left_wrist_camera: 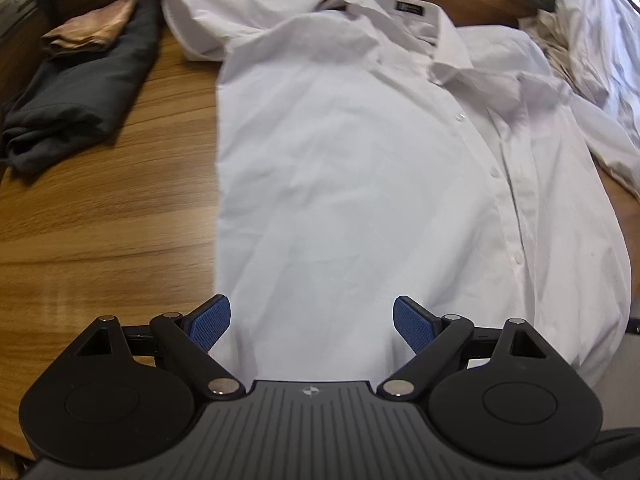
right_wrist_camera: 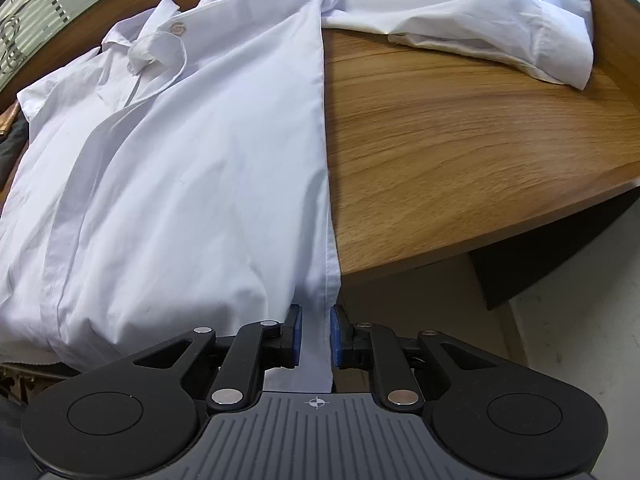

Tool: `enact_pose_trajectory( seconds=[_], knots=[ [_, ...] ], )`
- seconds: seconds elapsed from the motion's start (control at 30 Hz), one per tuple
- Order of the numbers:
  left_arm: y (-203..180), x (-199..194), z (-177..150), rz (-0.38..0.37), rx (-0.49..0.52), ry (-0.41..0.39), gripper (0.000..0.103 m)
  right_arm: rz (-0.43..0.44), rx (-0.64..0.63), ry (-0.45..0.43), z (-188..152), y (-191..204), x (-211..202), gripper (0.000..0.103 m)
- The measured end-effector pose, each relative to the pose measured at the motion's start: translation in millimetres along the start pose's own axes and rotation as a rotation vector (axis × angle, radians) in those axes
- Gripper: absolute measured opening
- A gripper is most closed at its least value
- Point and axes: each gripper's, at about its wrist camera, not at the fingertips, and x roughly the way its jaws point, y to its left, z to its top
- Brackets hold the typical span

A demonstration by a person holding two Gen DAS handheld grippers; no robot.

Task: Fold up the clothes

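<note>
Lying lengthwise away from both tongs, the white shirt (left_wrist_camera: 360, 168) rests on the wooden table (left_wrist_camera: 100, 208), collar (left_wrist_camera: 400, 20) far, hem near. The left tongs (left_wrist_camera: 312, 322) hang spread wide over the hem, touching nothing. The right tongs (right_wrist_camera: 315, 334) stand narrowly apart astride the shirt's right edge (right_wrist_camera: 326, 200), which runs between the pads without being pinched, making that hand nearer a grip.

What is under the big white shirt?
The white shirt lies spread on the wooden table, which shows on both sides of it. Whether anything else hides beneath the cloth cannot be seen.
</note>
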Motion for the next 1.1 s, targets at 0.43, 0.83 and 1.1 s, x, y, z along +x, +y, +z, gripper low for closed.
enact_pose_trajectory(
  seconds=[0.43, 0.83, 1.1],
  knots=[
    [-5, 31, -8, 0.016, 0.059, 0.085, 0.092, 0.046, -0.052, -0.034, -3, -6, 12, 0.003],
    [-10, 34, -14, 0.038, 0.076, 0.087, 0.093, 0.027, -0.014, -0.041, -8, -25, -18, 0.002],
    [-10, 33, -17, 0.045, 0.056, 0.072, 0.094, 0.039, -0.039, -0.015, -1, -41, -23, 0.006]
  ],
)
